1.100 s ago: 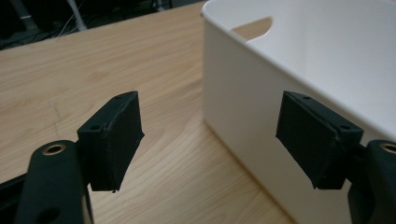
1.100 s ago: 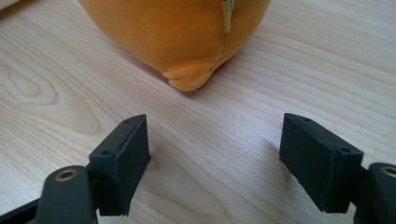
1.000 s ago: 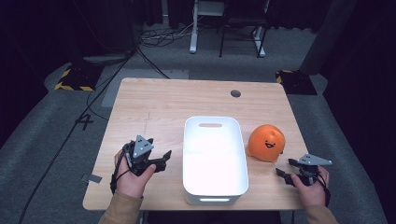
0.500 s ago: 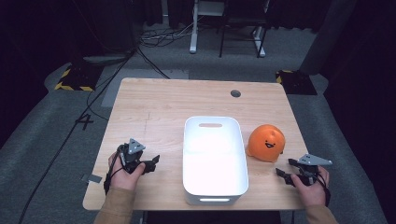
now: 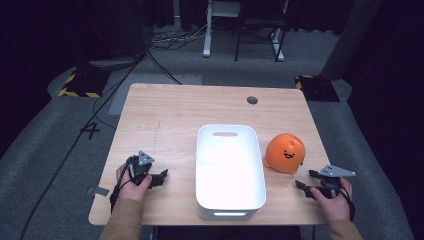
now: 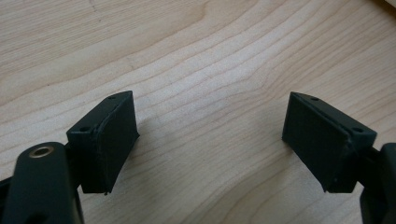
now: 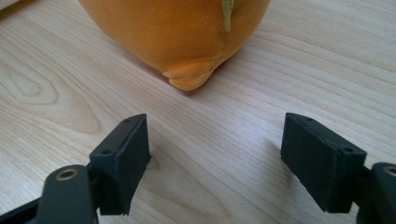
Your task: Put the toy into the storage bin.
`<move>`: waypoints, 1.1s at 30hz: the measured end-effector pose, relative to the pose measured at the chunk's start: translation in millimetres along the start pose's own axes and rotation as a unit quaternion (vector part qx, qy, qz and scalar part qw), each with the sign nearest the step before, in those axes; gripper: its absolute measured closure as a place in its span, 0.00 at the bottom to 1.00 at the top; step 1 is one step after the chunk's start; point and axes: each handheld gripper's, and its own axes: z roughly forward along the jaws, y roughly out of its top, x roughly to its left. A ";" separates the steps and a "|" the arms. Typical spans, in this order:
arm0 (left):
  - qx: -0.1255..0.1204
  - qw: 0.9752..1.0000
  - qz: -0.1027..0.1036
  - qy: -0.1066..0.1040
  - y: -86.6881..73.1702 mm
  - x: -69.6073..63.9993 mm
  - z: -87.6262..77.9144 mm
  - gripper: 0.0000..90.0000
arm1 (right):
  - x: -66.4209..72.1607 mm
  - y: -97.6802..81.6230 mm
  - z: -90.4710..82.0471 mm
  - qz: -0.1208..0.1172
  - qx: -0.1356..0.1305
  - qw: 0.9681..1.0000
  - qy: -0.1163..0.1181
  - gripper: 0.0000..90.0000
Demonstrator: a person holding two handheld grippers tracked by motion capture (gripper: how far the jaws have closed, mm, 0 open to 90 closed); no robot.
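Observation:
An orange round plush toy [image 5: 285,153] with a smiling face sits on the wooden table [image 5: 175,110], just right of a white plastic bin [image 5: 229,200]. The bin holds nothing that I can see. My right gripper [image 5: 303,186] rests near the table's front right corner, open, its jaws pointing at the plush toy [image 7: 182,32] a short way ahead. The left gripper [image 5: 161,176] lies low on the table left of the bin, open, with bare wood between its fingers [image 6: 107,140].
A round cable hole [image 5: 252,100] lies at the table's back right. Behind the table are grey carpet, loose cables [image 5: 165,42] and chair legs [image 5: 240,30]. A small grey tag [image 5: 100,191] sticks out at the table's front left edge.
The left hand and gripper have drawn back toward the table's front edge and slightly left. The right gripper, plush toy and bin have stayed put.

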 end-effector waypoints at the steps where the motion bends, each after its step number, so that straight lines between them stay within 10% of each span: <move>1: 0.000 1.000 0.000 0.000 0.0 0.0 0.0 0.20 | 0.0 0.0 0.0 0.000 0.000 1.000 0.000 0.27; 9: 0.001 0.999 0.038 -0.037 1.4 11.9 1.5 0.18 | -0.1 0.0 -0.2 0.001 0.001 1.000 0.000 0.27; 33: 0.002 0.998 0.053 -0.041 5.1 15.9 4.7 0.16 | -5.3 8.6 -22.7 0.024 -0.025 0.999 0.033 0.43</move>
